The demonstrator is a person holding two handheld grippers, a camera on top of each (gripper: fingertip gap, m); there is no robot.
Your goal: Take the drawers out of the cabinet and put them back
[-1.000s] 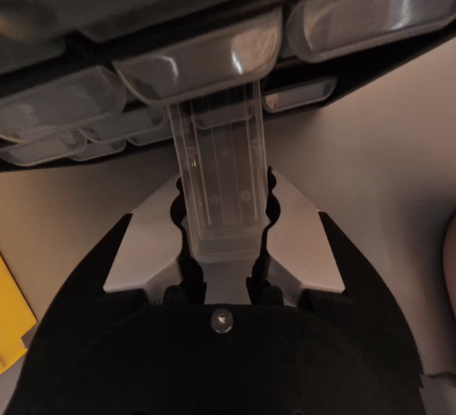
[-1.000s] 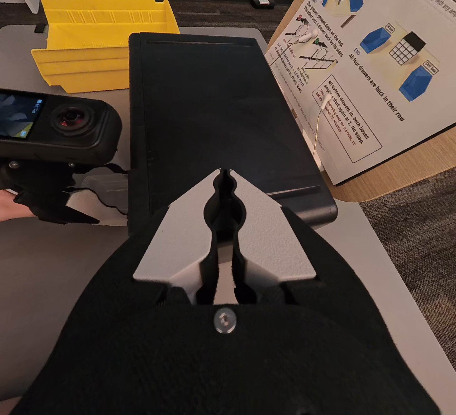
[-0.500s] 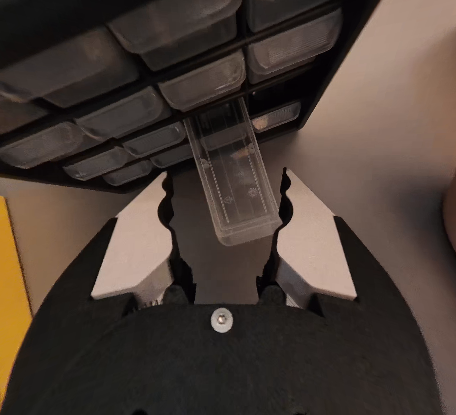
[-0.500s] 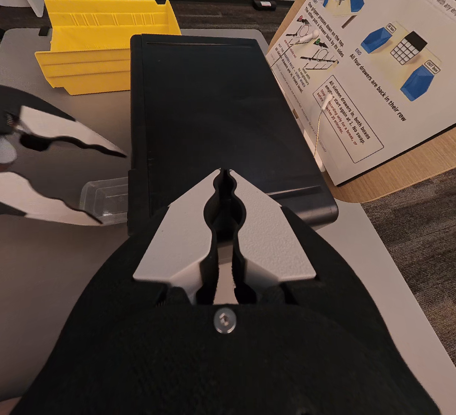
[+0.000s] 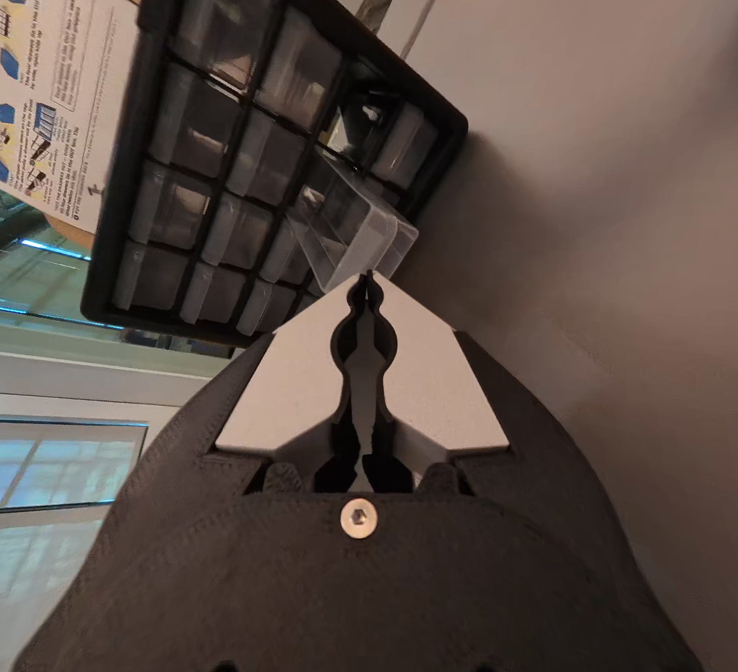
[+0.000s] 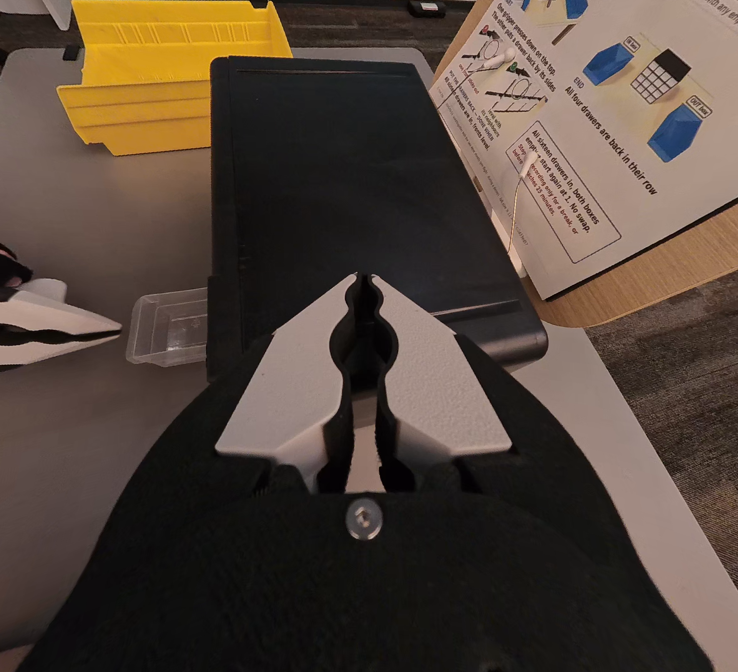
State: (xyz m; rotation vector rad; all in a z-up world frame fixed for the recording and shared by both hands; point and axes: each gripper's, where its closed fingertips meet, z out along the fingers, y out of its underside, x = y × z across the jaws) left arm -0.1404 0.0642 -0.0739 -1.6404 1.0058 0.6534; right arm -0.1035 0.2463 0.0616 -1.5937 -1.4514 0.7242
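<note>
The black cabinet (image 5: pixel 131 157) holds a grid of clear drawers. One clear drawer (image 5: pixel 359 237) sticks partway out of a slot near the table. My left gripper (image 5: pixel 367 278) is shut and empty, with its tips just short of that drawer's outer end. In the right wrist view the same drawer (image 6: pixel 167 327) juts out of the cabinet's front, and the left gripper (image 6: pixel 112 329) points at it from the left. My right gripper (image 6: pixel 363 277) is shut and empty over the cabinet's flat black top (image 6: pixel 351 173). I cannot tell if it touches the top.
A yellow bin (image 6: pixel 167 73) lies on the grey table (image 6: pixel 100 213) behind and left of the cabinet. A printed instruction board (image 6: pixel 591 101) leans to the cabinet's right on a wooden surface. The table's right edge and carpet (image 6: pixel 679 373) are near the cabinet. The left gripper's tips are roughly 25 cm from the right gripper's.
My left gripper let go of the clear drawer, opened, drew back and rolled, and is now shut just off the drawer's end. The drawer stays partly out. The right gripper has not moved.
</note>
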